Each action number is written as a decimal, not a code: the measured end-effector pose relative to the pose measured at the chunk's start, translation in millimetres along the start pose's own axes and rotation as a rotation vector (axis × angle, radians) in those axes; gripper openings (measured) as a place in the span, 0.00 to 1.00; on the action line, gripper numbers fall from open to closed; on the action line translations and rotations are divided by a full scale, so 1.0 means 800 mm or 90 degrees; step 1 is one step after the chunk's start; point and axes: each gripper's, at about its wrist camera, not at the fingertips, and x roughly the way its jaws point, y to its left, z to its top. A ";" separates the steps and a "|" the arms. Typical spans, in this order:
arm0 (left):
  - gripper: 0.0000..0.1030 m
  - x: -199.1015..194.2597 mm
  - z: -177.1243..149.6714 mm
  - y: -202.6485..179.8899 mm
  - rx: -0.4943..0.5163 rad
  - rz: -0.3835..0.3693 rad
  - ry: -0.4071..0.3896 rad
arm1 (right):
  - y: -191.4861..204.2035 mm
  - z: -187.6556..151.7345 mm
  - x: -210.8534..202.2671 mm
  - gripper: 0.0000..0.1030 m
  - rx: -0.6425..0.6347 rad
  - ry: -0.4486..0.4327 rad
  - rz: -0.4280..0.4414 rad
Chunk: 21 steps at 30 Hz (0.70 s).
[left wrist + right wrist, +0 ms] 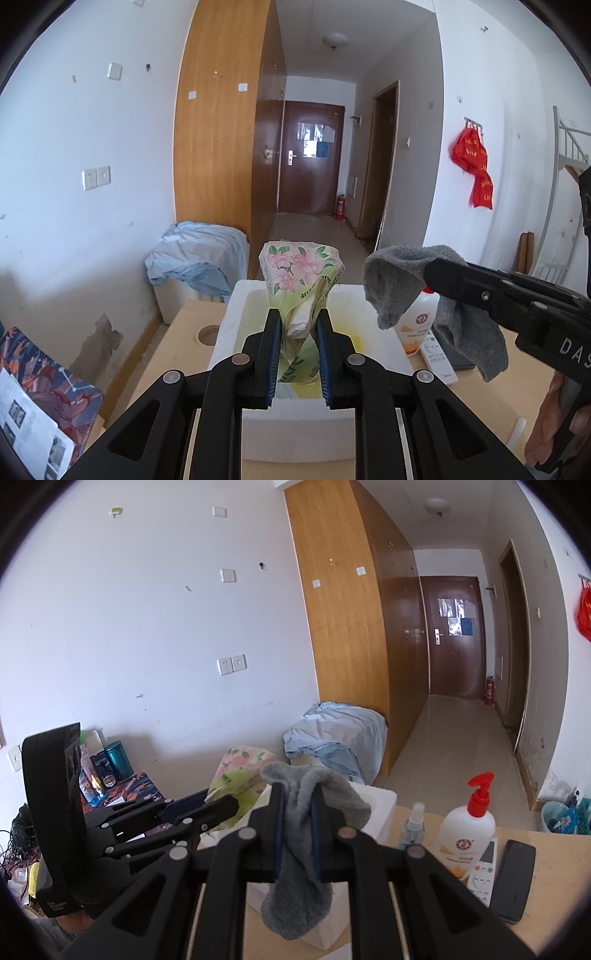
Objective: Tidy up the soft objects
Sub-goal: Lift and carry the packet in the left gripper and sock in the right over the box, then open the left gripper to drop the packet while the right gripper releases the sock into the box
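left wrist view looks straight over the white foam box (236,332) sitting on the wooden table (177,343), and the left gripper (297,332) is clenched on a floral tissue pack (301,273) held up right above that box. you can see into the box from here, yellowish stain on the inside bottom, which the other view doesn't give you. also only here: a red bag (474,166) with gold writing hanging on the wall well right of the box, too small to read

right wrist view has the right gripper (297,814) clamped on a grey sock (295,849), sock drooping over the near corner of the foam box (376,812). this view picks up stuff to the right of the box: a small clear spray bottle (412,825), a white pump bottle (467,827) with a red pump and a round red logo, a white remote (482,871) and a black phone (515,878). the label text is too blurry to read

readable writing: "das" on the right gripper's body in the left view (432,273), cut off at the edge

pose-wise, both grippers tilt slightly downward, side by side over the box, right one angled across from the right. a bit of a hand (554,417) shows under it
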 end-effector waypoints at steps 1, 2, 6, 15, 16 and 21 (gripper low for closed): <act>0.19 0.003 0.002 0.001 0.002 -0.001 0.001 | -0.002 -0.001 0.001 0.15 0.000 -0.001 -0.001; 0.19 0.008 0.003 0.001 0.005 -0.001 0.000 | -0.003 -0.003 0.003 0.15 -0.002 0.000 -0.003; 0.19 0.025 0.009 0.003 -0.004 -0.005 0.007 | -0.011 -0.005 0.011 0.15 0.003 0.009 -0.008; 0.19 0.047 0.004 0.005 -0.003 -0.004 0.027 | -0.008 0.000 0.019 0.15 0.005 0.012 -0.018; 0.19 0.048 0.004 0.005 -0.004 -0.005 0.028 | -0.009 0.000 0.019 0.15 0.005 0.013 -0.018; 0.19 0.059 0.004 0.005 0.001 -0.001 0.041 | -0.007 0.001 0.020 0.15 0.004 0.017 -0.018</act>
